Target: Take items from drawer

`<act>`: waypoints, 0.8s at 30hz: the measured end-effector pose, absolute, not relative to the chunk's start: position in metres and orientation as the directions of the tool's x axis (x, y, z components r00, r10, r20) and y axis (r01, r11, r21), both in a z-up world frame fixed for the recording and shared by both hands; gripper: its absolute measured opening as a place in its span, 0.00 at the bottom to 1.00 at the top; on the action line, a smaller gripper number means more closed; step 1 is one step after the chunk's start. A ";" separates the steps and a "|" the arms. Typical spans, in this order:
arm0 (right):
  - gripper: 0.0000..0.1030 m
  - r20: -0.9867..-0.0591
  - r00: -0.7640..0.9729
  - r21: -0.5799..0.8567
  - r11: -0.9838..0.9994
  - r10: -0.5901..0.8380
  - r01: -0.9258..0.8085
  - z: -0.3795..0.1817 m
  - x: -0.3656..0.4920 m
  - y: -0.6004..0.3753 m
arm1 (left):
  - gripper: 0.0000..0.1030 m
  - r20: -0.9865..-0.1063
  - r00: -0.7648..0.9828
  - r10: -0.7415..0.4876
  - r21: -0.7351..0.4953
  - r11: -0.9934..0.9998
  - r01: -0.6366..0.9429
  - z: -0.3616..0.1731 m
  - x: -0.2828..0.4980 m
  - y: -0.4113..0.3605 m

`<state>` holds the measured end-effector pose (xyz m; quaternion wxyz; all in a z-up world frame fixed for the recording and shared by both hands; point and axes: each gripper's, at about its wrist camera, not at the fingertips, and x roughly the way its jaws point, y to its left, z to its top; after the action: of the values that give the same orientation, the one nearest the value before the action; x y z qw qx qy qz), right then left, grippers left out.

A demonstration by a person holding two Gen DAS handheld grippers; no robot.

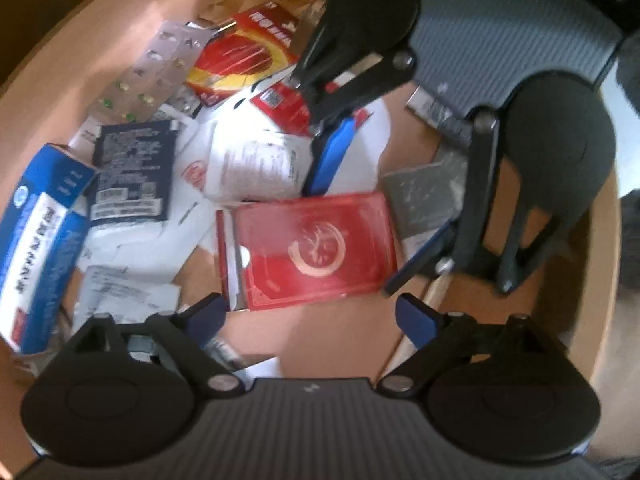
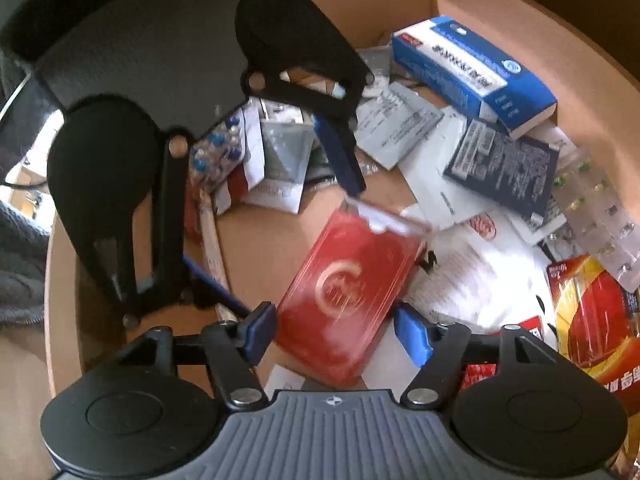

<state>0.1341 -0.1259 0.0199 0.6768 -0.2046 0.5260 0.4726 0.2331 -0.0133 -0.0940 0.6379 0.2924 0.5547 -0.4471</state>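
Observation:
A flat red box with a gold circular emblem (image 1: 314,250) lies in the open wooden drawer (image 1: 132,36); it also shows in the right wrist view (image 2: 352,288). My right gripper (image 2: 334,334) is open, with its blue pads (image 2: 412,334) on either side of the box's near end, not closed on it. The right gripper shows in the left wrist view (image 1: 372,216) above the box's far and right sides. My left gripper (image 1: 316,316) is open and empty, just short of the box's near edge. It appears in the right wrist view (image 2: 280,240) too.
The drawer holds a blue and white medicine box (image 1: 38,240), a dark blue packet (image 1: 132,172), blister packs (image 1: 148,76), a red and yellow pouch (image 1: 244,60) and loose white leaflets (image 1: 256,164). The drawer's wooden walls (image 2: 500,4) ring the clutter.

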 end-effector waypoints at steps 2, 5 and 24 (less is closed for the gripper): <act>0.47 -0.885 0.005 0.231 0.448 0.466 -0.864 0.030 0.133 -0.127 | 0.90 -0.972 -0.005 -0.235 -0.106 0.421 0.901 -0.097 0.232 -0.016; 0.44 -0.847 -0.037 0.277 0.381 0.530 -0.882 0.045 0.127 -0.128 | 0.91 -0.974 -0.038 -0.224 -0.134 0.432 0.892 -0.105 0.234 -0.017; 0.56 -0.918 -0.044 0.225 0.427 0.393 -0.876 0.012 0.140 -0.120 | 0.47 -0.944 -0.075 -0.320 -0.205 0.394 0.896 -0.085 0.235 -0.009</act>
<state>0.1397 -0.1199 0.0125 0.6535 -0.2257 0.5350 0.4855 0.2347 -0.0095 -0.0853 0.6277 0.2616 0.5502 -0.4846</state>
